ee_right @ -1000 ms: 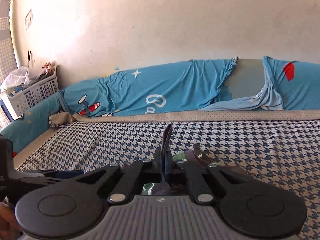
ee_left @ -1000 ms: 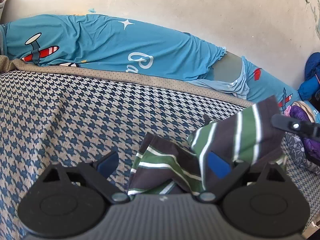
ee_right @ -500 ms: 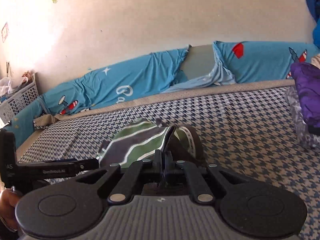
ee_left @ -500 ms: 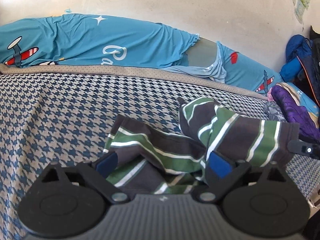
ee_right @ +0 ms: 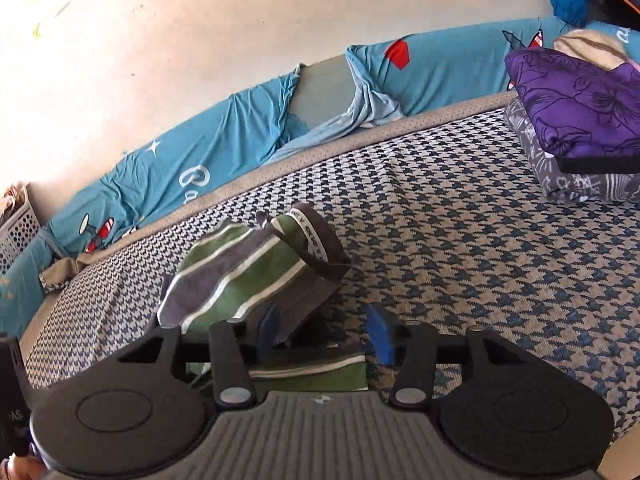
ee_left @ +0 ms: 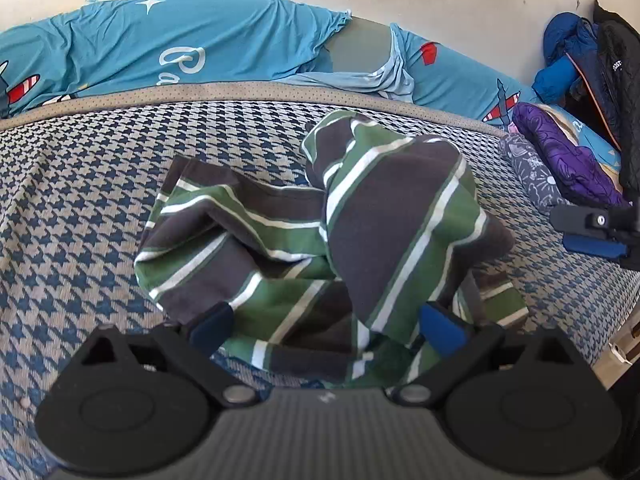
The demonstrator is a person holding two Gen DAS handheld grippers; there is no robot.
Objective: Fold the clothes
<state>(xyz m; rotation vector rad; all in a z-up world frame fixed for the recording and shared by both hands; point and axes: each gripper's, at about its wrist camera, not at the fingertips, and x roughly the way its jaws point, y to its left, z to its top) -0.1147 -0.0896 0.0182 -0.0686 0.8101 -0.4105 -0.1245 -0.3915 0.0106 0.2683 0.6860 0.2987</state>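
Observation:
A garment (ee_left: 360,220) striped in green, dark brown and white lies crumpled on the houndstooth bed cover (ee_left: 80,208). My left gripper (ee_left: 326,328) stands open just above its near edge. The cloth runs between the blue pads (ee_left: 442,330), and neither pad presses on it. In the right wrist view the garment (ee_right: 248,276) rises in a fold with its collar band uppermost. My right gripper (ee_right: 323,332) is at its near right corner, its jaws opening. A striped edge lies under and between its fingers, free of the pads. The right gripper (ee_left: 592,232) also shows at the left view's right edge.
A blue bolster (ee_left: 240,44) with plane prints runs along the wall behind the bed. A folded purple cloth (ee_right: 580,104) on a grey one sits at the right end. Dark jackets (ee_left: 612,72) hang at far right. A white basket (ee_right: 16,232) is at far left.
The right gripper was shut on the garment and its jaws now stand apart. The garment has sunk from hanging into a heap on the bed. Both views have shifted right and lower.

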